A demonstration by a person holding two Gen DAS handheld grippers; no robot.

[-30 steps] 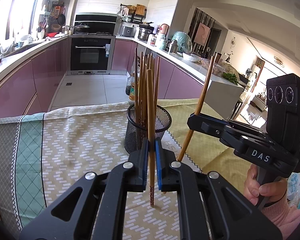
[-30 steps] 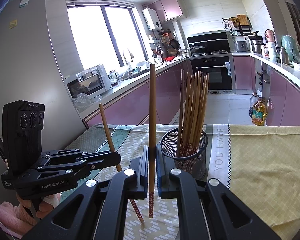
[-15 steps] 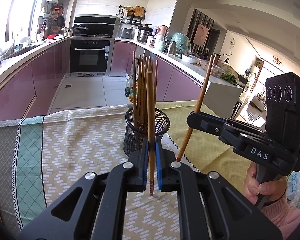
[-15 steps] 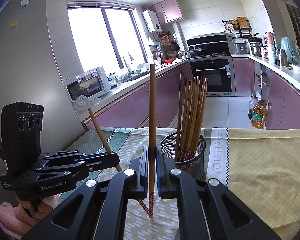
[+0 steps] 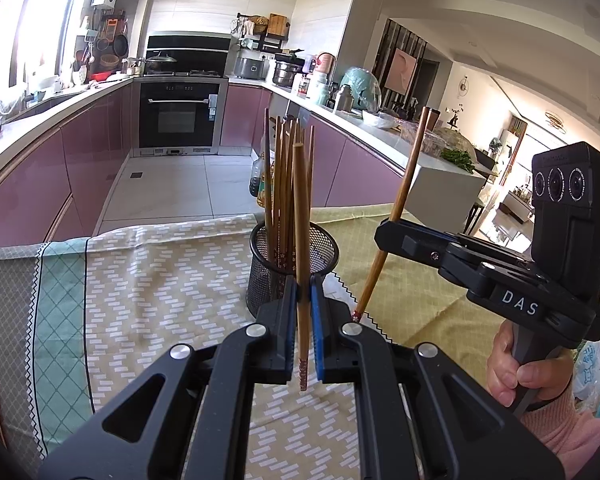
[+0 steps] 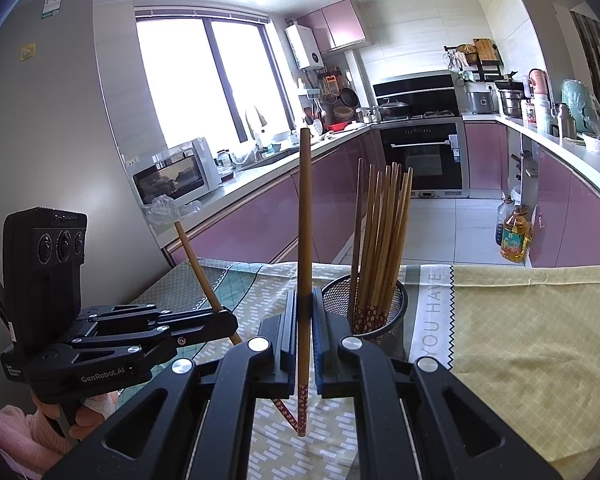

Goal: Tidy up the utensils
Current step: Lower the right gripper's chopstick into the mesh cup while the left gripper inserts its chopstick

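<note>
A black mesh holder (image 5: 292,268) (image 6: 366,312) stands on the patterned tablecloth with several wooden chopsticks upright in it. My left gripper (image 5: 303,308) is shut on one wooden chopstick (image 5: 300,216), held upright just in front of the holder. My right gripper (image 6: 305,312) is shut on another chopstick (image 6: 304,216), also upright, to the left of the holder in its view. Each gripper shows in the other's view: the right gripper (image 5: 384,234) with its slanted chopstick (image 5: 404,196), and the left gripper (image 6: 230,320) with its slanted chopstick (image 6: 198,264). Both chopsticks' patterned tips point down.
The tablecloth (image 6: 520,320) has a yellow part, a zigzag beige part (image 5: 160,280) and a green band. Behind the table lie a kitchen floor, purple cabinets, an oven (image 5: 178,116) and oil bottles (image 6: 514,236). A person's hand (image 5: 516,372) grips the right handle.
In both views the holder and tablecloth have slid down a little, and each chopstick's lower tip stands higher above the cloth. Both grips have stayed the same.
</note>
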